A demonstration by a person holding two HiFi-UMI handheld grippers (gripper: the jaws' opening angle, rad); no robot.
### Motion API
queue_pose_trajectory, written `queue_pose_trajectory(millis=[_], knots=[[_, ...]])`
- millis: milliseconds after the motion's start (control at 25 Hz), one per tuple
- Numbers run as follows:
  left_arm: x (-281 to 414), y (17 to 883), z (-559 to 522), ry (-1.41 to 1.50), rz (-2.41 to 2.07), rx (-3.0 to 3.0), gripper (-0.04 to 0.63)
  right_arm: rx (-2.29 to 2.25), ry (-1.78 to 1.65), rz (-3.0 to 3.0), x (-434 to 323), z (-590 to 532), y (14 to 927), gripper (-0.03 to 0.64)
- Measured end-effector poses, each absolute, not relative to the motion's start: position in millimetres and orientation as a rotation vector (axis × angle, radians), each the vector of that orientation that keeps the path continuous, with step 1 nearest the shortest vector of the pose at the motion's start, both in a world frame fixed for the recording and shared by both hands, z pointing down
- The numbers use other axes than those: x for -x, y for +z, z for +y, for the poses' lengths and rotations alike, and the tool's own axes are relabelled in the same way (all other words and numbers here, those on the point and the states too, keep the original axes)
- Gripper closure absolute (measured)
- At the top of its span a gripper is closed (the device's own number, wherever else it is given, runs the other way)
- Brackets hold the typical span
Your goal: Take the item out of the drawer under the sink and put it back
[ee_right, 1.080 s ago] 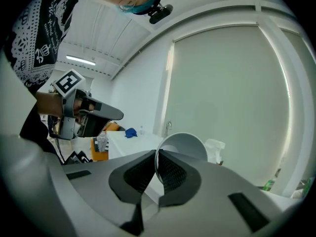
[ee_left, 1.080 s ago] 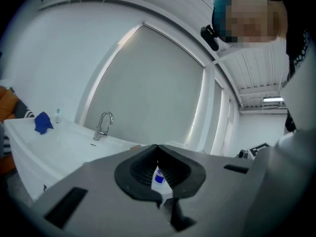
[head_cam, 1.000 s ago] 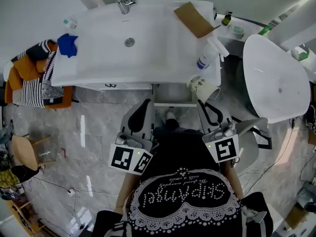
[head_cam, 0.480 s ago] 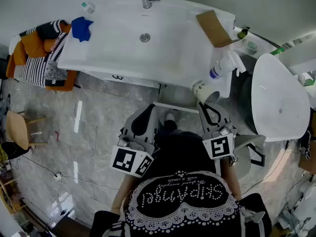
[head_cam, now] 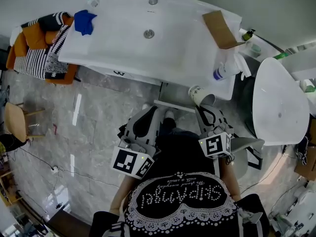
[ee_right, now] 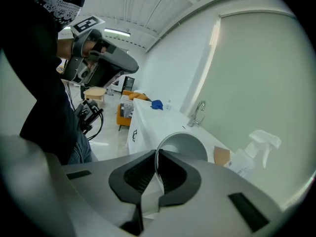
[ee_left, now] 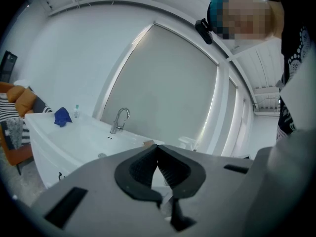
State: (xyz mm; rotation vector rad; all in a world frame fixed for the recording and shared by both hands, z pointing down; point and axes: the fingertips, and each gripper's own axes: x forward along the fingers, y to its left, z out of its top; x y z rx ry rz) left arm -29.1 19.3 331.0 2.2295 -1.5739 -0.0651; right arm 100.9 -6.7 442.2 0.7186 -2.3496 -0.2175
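We've lowered the white paper cup (head_cam: 201,95), its rim pinched in our right gripper (head_cam: 209,113), to restow it; our left gripper (head_cam: 142,123) is closed and empty.

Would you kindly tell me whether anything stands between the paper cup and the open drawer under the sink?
Nothing visible does. The paper cup, pinched at its rim by the right gripper, hangs by the right end of the open drawer, nothing between them.

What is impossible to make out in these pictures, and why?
- Inside of the drawer: head view, mostly under the sink counter.
- Print on the paper cup: head view, too small.
- Lower part of the paper cup: right gripper view, behind the right hand-held gripper.
- Label of the spray bottle: too small.
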Motion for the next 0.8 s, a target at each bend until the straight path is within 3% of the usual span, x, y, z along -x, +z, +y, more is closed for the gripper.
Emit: queue_pose_trajectory(millis=[800], knots=[[38, 335, 32, -0.077, -1.617, -2.173, 0.591, -0.485, -0.250, -2.278, -79, -1, 515, 0.591]])
